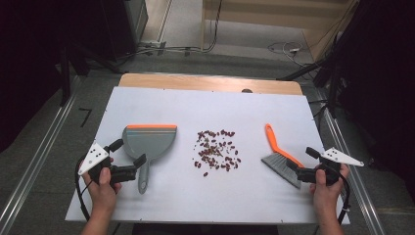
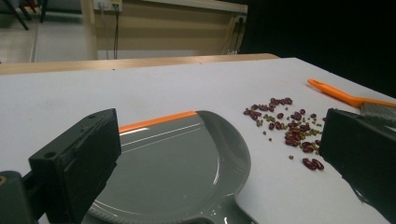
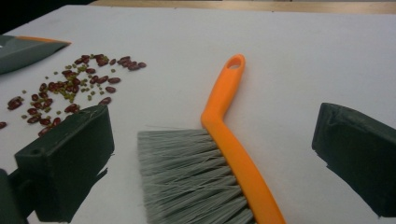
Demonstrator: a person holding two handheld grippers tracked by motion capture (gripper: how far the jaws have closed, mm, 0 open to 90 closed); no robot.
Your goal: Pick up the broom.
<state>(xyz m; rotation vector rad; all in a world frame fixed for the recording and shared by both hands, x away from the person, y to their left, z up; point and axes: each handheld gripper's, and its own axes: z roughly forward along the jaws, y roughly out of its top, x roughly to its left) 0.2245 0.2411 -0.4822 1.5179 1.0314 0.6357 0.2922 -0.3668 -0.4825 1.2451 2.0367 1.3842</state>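
The white table [image 1: 147, 200] carries a grey plastic dustpan with an orange lip [image 1: 149, 141] at left and an orange-handled grey-bristled brush [image 1: 280, 155] at right, scattered red beans [image 1: 217, 152] between. The left gripper [image 1: 131, 157] gapes around the dustpan's neck; the right gripper [image 1: 301, 162] gapes around the brush. The gripper views reveal small green beans [image 2: 306, 133] among the red.

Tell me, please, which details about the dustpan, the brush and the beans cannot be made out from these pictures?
- Dustpan handle: cut off by the bottom edge in the left gripper view; in the high view, partly behind the left gripper.
- Brush head: its end is cut off by the bottom edge in the right gripper view.
- Beans: too small to count in the high view.
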